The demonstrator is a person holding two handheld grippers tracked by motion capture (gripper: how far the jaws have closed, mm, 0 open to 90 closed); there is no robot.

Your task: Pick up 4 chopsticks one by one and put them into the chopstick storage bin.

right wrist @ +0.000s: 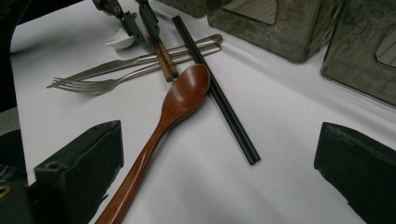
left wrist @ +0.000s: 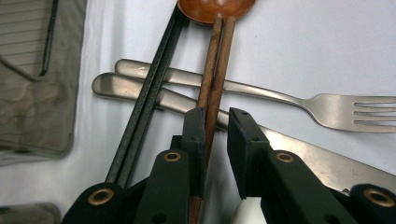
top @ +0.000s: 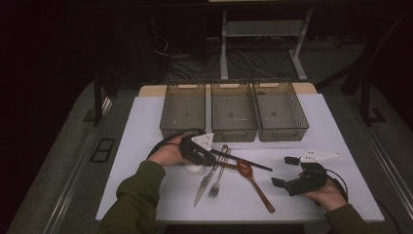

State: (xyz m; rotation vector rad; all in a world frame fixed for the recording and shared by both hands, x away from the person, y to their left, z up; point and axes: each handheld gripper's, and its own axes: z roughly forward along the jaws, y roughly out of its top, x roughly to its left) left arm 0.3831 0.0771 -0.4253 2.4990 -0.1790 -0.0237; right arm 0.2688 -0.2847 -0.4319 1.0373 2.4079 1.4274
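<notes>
Near edge: right gripper (top: 291, 171) at 4 o'clock, jaws wide apart, nothing between, resting on table (top: 341, 195) with bare room around. Centre pile: 1 knife (top: 204, 184), 1 fork (top: 217, 179), 1 spoon (top: 253, 180), 1 white scoop (top: 194, 169), 2 black sticks (top: 243, 161), 2 brown sticks (left wrist: 215, 70). Left gripper (left wrist: 215, 123) at 9 o'clock, low, pointing right, jaws nearly together around brown sticks; clamped or not, cannot tell. Far, 12 o'clock: 3 bins (top: 234, 113) side by side.
</notes>
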